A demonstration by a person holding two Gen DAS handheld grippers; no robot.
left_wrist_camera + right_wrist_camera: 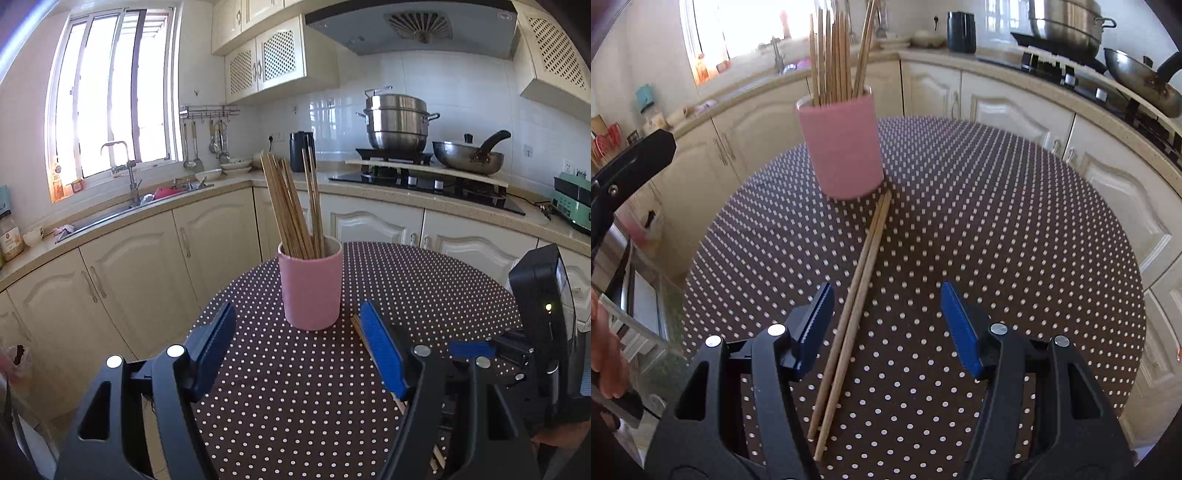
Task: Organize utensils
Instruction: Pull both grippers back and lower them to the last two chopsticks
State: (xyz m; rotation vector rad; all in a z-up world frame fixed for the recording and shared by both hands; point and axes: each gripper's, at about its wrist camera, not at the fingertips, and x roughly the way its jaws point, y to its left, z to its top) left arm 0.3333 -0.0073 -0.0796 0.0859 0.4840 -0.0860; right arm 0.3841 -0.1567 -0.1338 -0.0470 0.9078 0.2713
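kitchen setting: cream cabinets run along two walls, sink [147,199] under a bright window, hob with a steel pot [397,123] and a wok [467,157] further along. round bench [997,221] in a brown cloth with white dots stands in the middle, its far edge curving close to the cabinet doors with a narrow gap of floor between.

pink cup [844,147] upright on the far-left part of the bench, set in from the rim. bundle of chopsticks [836,55] stands in it, leaning and fanned at the tops.

loose pair of chopsticks [857,295] lies flat on the cloth, side by side and touching along their length. far tips end just beside the cup's base, near ends run back under the right claw toward the near rim.

right claw [886,325]: released, blue pads apart, angled down over the bench. loose pair passes between the pads, nearer the left pad; no pad presses on it.

left claw [299,347]: released, nothing between the pads. cup sits ahead of it, roughly centred in the gap but well beyond the tips. its right pad overlaps the loose pair in the left wrist view; contact cannot be told.

right half of the bench is bare cloth out to the rim.
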